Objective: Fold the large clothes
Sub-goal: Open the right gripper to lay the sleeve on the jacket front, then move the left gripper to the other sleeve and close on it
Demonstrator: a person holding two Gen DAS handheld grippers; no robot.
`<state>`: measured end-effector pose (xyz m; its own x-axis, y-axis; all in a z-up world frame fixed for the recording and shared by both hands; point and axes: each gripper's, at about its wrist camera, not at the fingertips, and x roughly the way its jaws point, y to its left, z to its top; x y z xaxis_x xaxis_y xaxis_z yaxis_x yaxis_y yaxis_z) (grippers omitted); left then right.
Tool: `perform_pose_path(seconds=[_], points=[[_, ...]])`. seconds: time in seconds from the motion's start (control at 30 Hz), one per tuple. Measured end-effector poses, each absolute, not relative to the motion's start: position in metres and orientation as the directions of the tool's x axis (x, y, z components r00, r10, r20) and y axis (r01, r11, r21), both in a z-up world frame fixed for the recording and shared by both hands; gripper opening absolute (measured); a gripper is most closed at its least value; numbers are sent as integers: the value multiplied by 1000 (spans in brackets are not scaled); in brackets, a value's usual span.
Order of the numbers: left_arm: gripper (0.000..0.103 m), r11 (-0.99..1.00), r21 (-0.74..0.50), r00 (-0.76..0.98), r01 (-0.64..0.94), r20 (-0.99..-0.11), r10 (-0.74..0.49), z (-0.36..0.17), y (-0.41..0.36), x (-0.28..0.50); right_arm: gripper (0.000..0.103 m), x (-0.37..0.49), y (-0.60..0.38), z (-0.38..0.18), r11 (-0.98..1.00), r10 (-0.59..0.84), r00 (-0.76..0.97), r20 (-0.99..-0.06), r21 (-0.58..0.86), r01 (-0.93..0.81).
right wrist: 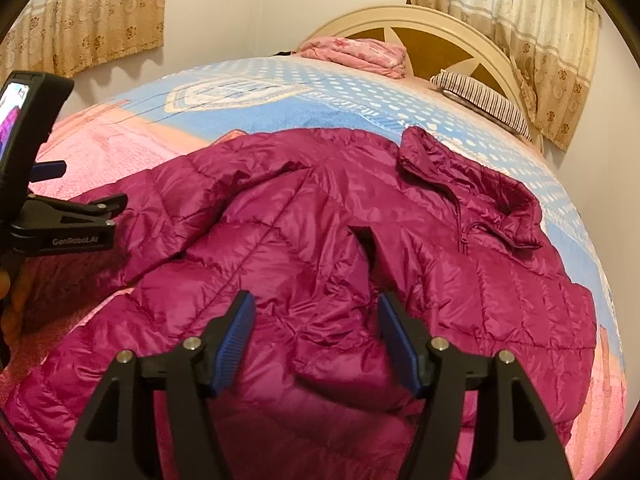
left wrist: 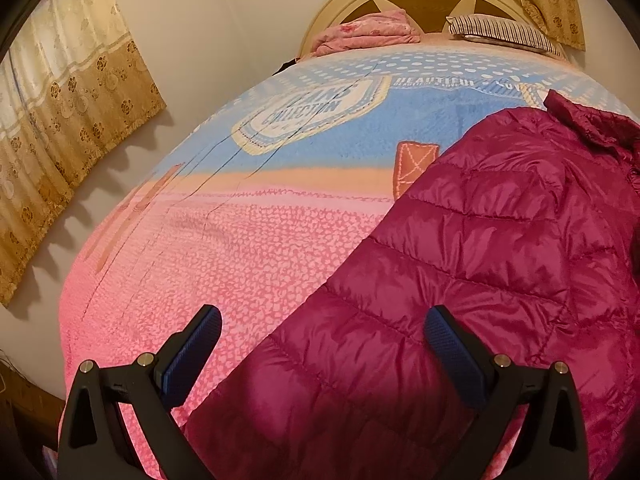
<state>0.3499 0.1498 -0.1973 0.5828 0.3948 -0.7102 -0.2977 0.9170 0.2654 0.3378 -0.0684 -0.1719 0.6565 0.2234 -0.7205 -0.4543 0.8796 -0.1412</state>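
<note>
Magenta puffer jacket spread on bed; right gripper and left gripper held open above it, nothing gripped. Slippery quilting best pinched deep at hem.

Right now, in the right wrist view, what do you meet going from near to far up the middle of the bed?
Right gripper → magenta puffer jacket → blue dotted part of the bedspread → folded pink blanket → cream headboard.
</note>
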Motion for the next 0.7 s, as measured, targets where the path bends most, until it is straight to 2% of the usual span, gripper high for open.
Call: perform_pose_path(seconds=[0.7], points=[[102,917,261,597,-302,-698,395,-190,141,351,70,313,-105,-146,910,272,700,-661,-61,-411]])
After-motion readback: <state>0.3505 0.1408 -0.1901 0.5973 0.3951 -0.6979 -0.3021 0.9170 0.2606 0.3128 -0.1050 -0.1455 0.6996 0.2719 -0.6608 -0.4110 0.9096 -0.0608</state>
